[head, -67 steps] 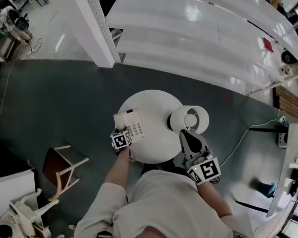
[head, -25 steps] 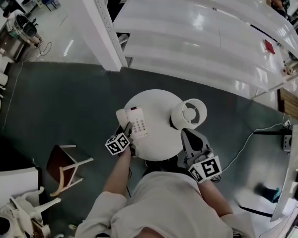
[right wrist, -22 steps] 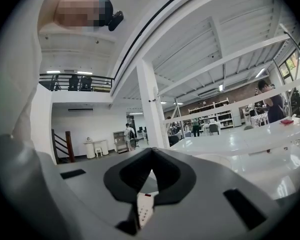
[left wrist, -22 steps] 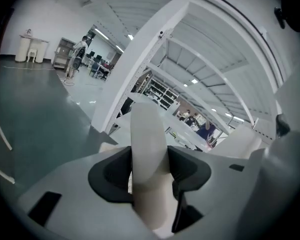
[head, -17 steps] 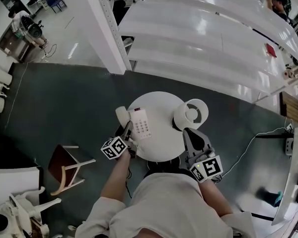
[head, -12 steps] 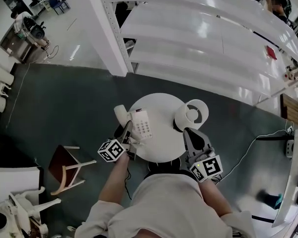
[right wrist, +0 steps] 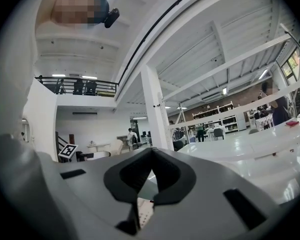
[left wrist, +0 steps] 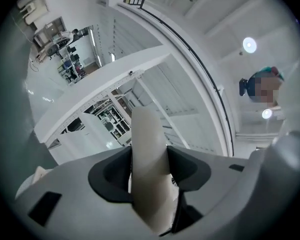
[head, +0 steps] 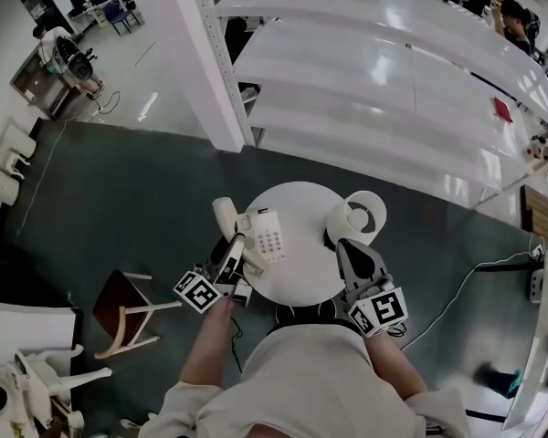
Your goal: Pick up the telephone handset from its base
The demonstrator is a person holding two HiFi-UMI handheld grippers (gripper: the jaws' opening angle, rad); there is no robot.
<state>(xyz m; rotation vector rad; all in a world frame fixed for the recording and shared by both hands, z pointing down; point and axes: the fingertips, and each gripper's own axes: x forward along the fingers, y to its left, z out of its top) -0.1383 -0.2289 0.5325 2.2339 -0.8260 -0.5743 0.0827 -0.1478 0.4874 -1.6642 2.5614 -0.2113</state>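
The handset [left wrist: 148, 149] is clamped in your left gripper [head: 233, 250]'s fingers [left wrist: 110, 176], off its base [head: 268, 237] beside them on the counter [head: 301, 281]. Most of it juts past the fingers, so a swing could lever it loose. Your right gripper [right wrist: 151, 179]'s fingers are closed, empty.

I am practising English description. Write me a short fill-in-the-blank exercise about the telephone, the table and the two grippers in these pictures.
1. The left gripper clamps the cream plastic telephone handset, which is lifted off its ____.
2. The white keypad unit stands on the round white ____.
3. The right gripper has its jaws shut and holds ____.

Missing words: base; table; nothing.
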